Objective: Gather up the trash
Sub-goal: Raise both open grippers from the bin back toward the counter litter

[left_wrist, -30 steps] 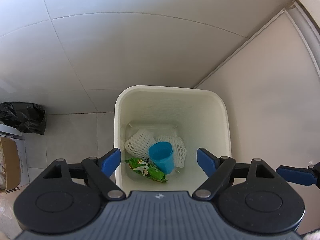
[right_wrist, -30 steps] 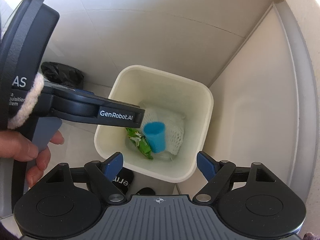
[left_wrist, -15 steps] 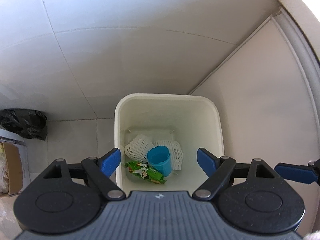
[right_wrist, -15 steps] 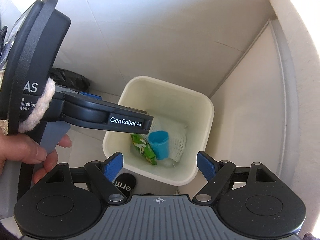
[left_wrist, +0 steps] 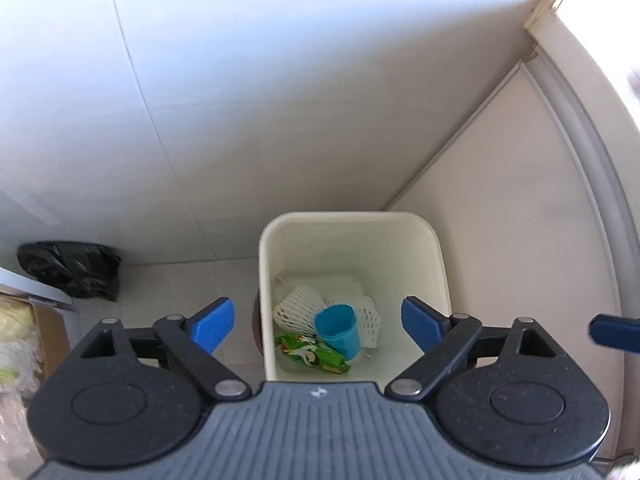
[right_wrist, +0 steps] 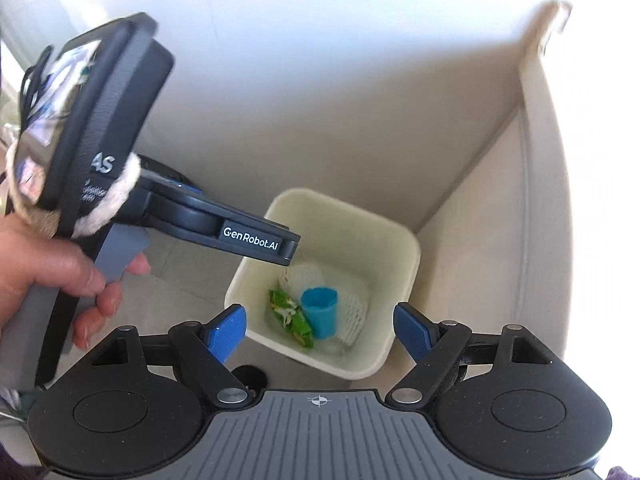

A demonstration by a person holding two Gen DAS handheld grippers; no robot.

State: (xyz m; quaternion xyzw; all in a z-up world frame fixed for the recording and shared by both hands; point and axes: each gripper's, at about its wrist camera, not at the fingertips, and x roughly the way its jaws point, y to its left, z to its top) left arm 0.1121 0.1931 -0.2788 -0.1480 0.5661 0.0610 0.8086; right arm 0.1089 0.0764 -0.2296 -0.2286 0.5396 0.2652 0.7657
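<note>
Tiled floor (left_wrist: pixel 168 288) and pale walls (left_wrist: pixel 280 80), smooth and glossy; a white panel (left_wrist: pixel 520 240) closes off the corner on one side. Cream plastic bin (left_wrist: pixel 434 248), square with rounded corners, is tucked into that corner, probably so it stays out of the walkway.

Trash is already in the bin bottom:
- two white foam fruit nets (left_wrist: pixel 298 310), soft open mesh, squashed flat
- blue plastic cup (left_wrist: pixel 338 328), smooth, lying tilted on the nets
- green snack wrapper (left_wrist: pixel 312 352), crinkled foil, beside the cup

Black bin bag (left_wrist: pixel 70 272), glossy and crumpled, sits on the floor well apart from the bin. Cardboard box at the frame edge, blurred, contents unclear.

Left gripper (left_wrist: pixel 318 322) points steeply down over the bin; jaws have just been opening, wide apart now, nothing between them. Reads as a drop just done. Right gripper (right_wrist: pixel 320 328) is above the bin too, jaws wide and empty. Person's hand (right_wrist: pixel 56 268) grips the left unit's handle.

Blue pads are flat and wedge-shaped. Nothing is left held.
</note>
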